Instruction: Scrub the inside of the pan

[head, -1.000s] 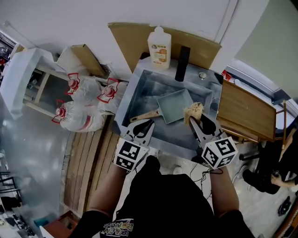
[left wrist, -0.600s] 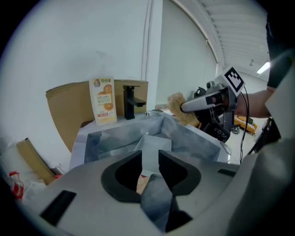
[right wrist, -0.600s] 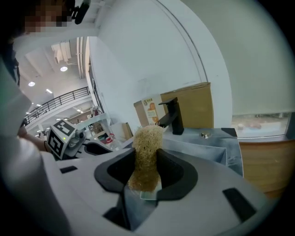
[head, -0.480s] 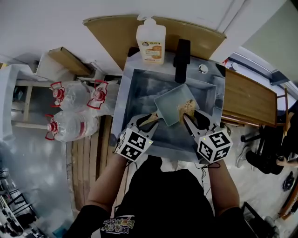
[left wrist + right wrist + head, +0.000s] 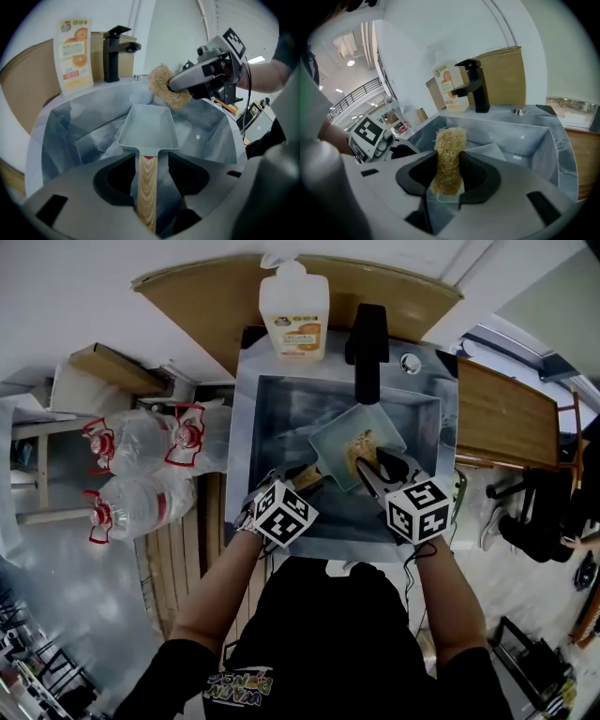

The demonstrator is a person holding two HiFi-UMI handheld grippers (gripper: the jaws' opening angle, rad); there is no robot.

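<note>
Both tools have come down into the sink [image 5: 246, 427] since the earlier frame, and the jaws of the left tool [image 5: 149, 171] have just been opening. They now stand spread, with the wooden handle [image 5: 146, 197] of the pan [image 5: 149, 126] running between them. As far as I see, the pads do not press on it.

The right tool [image 5: 449, 173] is pinching a fibrous scrubber [image 5: 449, 150], which sticks out past the jaw tips.

The pan lies on the sink bottom, a little right of the middle. Its long axis goes from near to far. The handle points near, straight into the left tool, and the open tray lies on the far side.

The right tool is the nearer one to the inside of the pan. From the left gripper view, the scrubber hangs above the far right corner of the pan and seems not to touch it yet. I judge that the handle must be held first, and then the scrubber goes down and slightly left.
</note>
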